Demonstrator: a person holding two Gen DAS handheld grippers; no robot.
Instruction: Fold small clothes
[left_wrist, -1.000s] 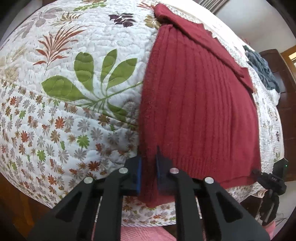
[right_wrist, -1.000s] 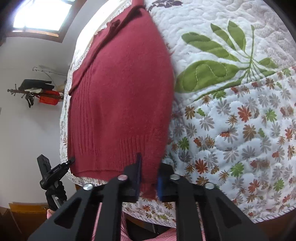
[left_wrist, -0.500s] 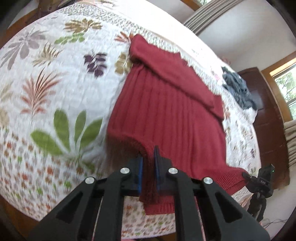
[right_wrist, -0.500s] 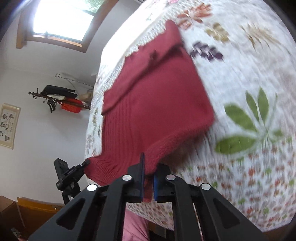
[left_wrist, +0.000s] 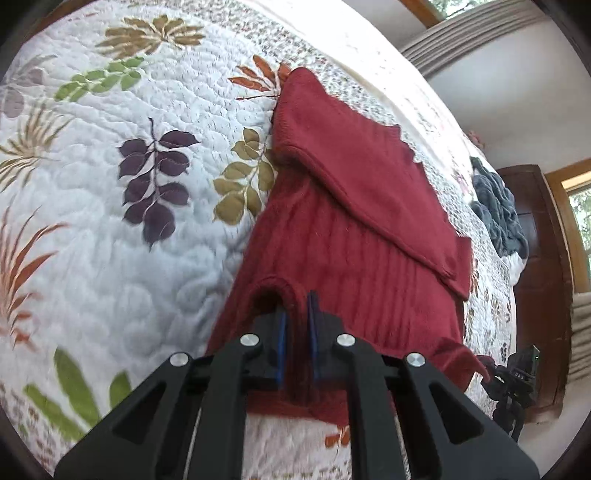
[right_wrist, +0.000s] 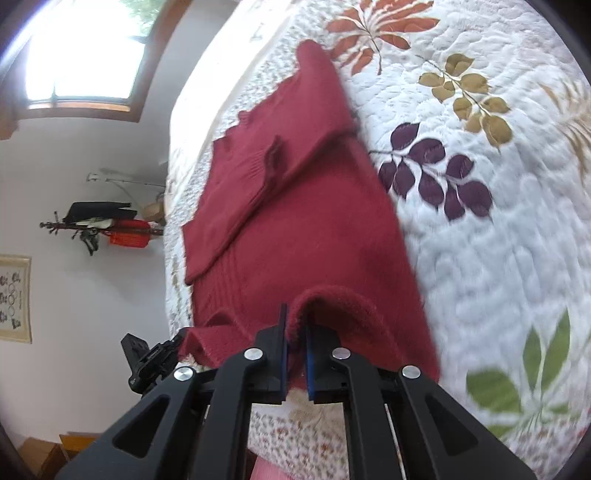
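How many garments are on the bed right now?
2. A red sweater lies spread on the quilt, its near hem pinched by the left gripper and right gripper. A grey-blue garment is bunched at the far edge; more may be hidden.

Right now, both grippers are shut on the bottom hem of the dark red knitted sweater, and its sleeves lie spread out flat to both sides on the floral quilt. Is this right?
Not quite. The sleeves are not spread out: they lie folded across the top of the dark red knitted sweater, as the left wrist view shows. The rest holds: the left gripper and the right gripper are shut on its hem, on the floral quilt.
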